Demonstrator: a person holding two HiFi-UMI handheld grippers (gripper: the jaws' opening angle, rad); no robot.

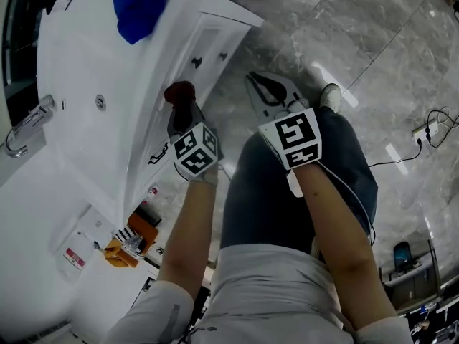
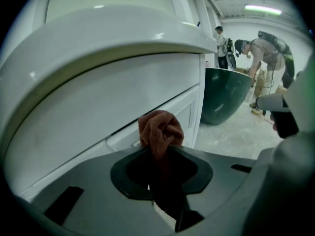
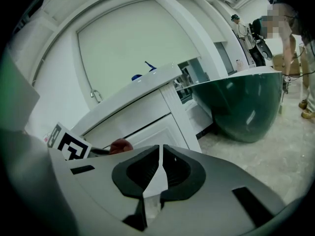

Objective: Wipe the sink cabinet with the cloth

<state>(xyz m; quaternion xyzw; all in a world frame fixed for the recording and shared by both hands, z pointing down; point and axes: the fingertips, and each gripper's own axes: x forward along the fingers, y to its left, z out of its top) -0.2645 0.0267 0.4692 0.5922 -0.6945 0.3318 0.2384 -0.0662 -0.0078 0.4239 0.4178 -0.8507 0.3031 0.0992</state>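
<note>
The white sink cabinet (image 1: pixel 204 45) stands at the left, its drawer fronts facing me. My left gripper (image 1: pixel 183 110) is shut on a reddish-brown cloth (image 1: pixel 179 93), which bunches out past the jaw tips right at the cabinet front. In the left gripper view the cloth (image 2: pixel 160 127) sits just before the drawer panel (image 2: pixel 98 102); I cannot tell whether it touches. My right gripper (image 1: pixel 252 77) hangs to the right over the floor, away from the cabinet. In its own view the right gripper (image 3: pixel 160 156) is shut with nothing held.
A blue cloth (image 1: pixel 140 7) lies on the cabinet top, with a chrome faucet (image 1: pixel 25 124) further left. A dark green tub (image 3: pixel 246 104) stands beyond the cabinet, and people (image 2: pixel 263 58) work behind it. An orange object (image 1: pixel 133 239) and a cable (image 1: pixel 430 127) lie on the marble floor.
</note>
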